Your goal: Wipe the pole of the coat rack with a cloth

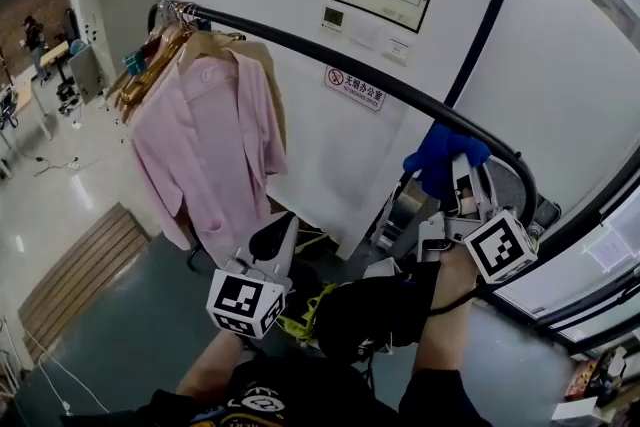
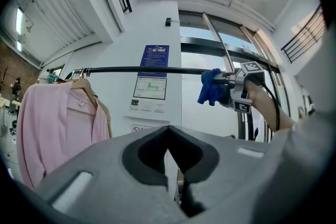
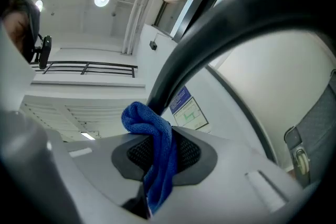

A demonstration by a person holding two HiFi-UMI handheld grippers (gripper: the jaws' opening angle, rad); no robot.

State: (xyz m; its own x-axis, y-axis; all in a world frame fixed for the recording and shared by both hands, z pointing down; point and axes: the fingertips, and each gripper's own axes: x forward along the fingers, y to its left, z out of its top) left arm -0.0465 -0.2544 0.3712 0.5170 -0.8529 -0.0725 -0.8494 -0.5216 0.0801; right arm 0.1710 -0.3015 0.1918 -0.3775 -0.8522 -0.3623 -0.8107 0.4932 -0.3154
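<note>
1. At the curved right end of the coat rack's black pole, the right gripper is raised, its jaws clamped on a blue cloth.
2. The cloth bunches out past the jaw tips and sits against the pole. A tail of it hangs down between the pads.
3. Lower down, the left gripper has its jaws closed together on nothing and is well apart from the pole.
4. A pink shirt hangs near the pole's far end.
</note>
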